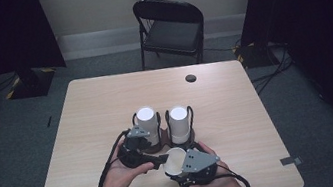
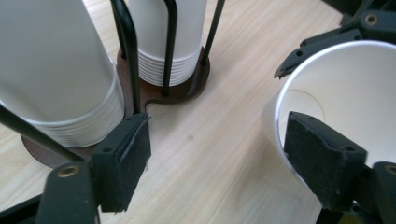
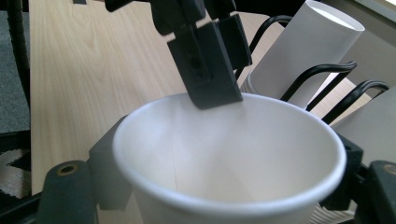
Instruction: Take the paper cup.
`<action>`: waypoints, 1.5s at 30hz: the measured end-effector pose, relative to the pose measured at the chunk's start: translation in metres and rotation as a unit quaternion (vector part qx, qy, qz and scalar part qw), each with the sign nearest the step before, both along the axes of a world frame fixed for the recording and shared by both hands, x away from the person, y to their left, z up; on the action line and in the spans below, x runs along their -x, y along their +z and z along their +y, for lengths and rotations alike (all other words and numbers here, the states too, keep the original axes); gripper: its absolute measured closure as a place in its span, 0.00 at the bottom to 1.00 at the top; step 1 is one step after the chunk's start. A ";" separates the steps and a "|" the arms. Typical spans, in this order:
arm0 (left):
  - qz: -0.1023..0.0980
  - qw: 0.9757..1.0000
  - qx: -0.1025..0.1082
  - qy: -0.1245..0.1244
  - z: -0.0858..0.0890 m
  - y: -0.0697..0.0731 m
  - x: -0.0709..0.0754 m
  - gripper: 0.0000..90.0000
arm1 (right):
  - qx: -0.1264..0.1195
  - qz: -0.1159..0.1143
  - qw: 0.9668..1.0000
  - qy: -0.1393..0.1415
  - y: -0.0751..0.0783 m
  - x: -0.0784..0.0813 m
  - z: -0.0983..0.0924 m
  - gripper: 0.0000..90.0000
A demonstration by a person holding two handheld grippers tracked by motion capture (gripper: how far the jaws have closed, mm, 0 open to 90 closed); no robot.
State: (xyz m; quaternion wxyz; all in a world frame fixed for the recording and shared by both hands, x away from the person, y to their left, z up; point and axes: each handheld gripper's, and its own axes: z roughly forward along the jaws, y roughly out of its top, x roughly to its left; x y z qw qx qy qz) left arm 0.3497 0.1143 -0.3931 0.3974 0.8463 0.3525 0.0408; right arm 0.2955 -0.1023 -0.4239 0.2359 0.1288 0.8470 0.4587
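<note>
Low over the table's near edge, the right gripper (image 1: pixel 182 168) clamps a paper cup (image 1: pixel 174 160) while the left gripper (image 1: pixel 157 159) gapes, one finger inside the rim, which could snag and tip it.

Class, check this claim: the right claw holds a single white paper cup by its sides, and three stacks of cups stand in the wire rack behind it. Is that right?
Not quite. The rack holds two stacks of cups, not three, as the high view shows. The rest stands: the right claw grips the single white paper cup by its sides.
</note>
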 end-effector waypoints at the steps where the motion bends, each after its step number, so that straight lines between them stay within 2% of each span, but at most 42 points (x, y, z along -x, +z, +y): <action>1: -0.008 1.000 0.005 0.005 0.001 0.001 0.001 0.25 | 0.000 0.001 1.000 0.001 0.000 0.000 0.000 0.26; 5: -0.030 0.999 0.031 0.006 0.008 0.005 0.005 0.25 | -0.001 0.006 1.000 -0.006 -0.002 -0.002 -0.002 0.26; 9: -0.046 0.998 0.038 0.006 0.015 0.007 0.008 0.25 | -0.010 0.015 1.000 -0.012 -0.004 -0.004 -0.006 0.26; 10: -0.047 0.998 0.036 0.010 0.017 0.006 0.009 0.25 | -0.011 0.017 1.000 -0.014 -0.004 -0.004 -0.007 0.26; 12: -0.030 0.998 0.049 0.016 0.022 0.003 0.009 0.25 | -0.012 0.018 1.000 -0.016 -0.004 -0.004 -0.008 0.26; 13: -0.027 0.998 0.046 0.015 0.024 0.001 0.010 0.25 | -0.014 0.020 1.000 -0.017 -0.004 -0.005 -0.009 0.26; 15: -0.050 0.998 0.012 0.033 0.027 -0.004 0.013 0.24 | -0.014 0.021 1.000 -0.019 -0.004 -0.005 -0.010 0.26; 16: -0.056 0.998 0.000 0.033 0.029 -0.006 0.014 0.26 | -0.015 0.022 0.999 -0.020 -0.004 -0.005 -0.010 0.26; 20: -0.053 0.998 0.024 0.028 0.040 -0.013 0.019 0.25 | -0.021 0.028 0.999 -0.026 -0.005 -0.006 -0.013 0.26; 23: -0.053 0.997 0.024 0.042 0.047 -0.015 0.021 0.25 | -0.028 0.035 0.998 -0.032 -0.005 -0.007 -0.016 0.26; 27: -0.064 0.996 0.028 0.049 0.054 -0.019 0.027 0.26 | -0.040 0.045 0.997 -0.040 -0.004 -0.010 -0.022 0.26; 29: -0.079 0.995 0.021 0.051 0.057 -0.022 0.031 0.26 | -0.050 0.050 0.997 -0.040 -0.004 -0.012 -0.025 0.26; 38: -0.095 0.993 0.028 0.070 0.069 -0.038 0.040 0.24 | -0.065 0.057 0.994 -0.072 -0.001 -0.018 -0.042 0.26; 40: -0.103 0.991 0.029 0.077 0.071 -0.039 0.042 0.24 | -0.070 0.055 0.993 -0.078 0.001 -0.018 -0.047 0.26; 43: -0.122 0.987 0.028 0.100 0.073 -0.041 0.046 0.24 | -0.075 0.052 0.992 -0.087 0.004 -0.019 -0.053 0.26; 45: -0.126 0.986 0.027 0.101 0.073 -0.042 0.048 0.24 | -0.082 0.053 0.991 -0.096 0.005 -0.021 -0.058 0.26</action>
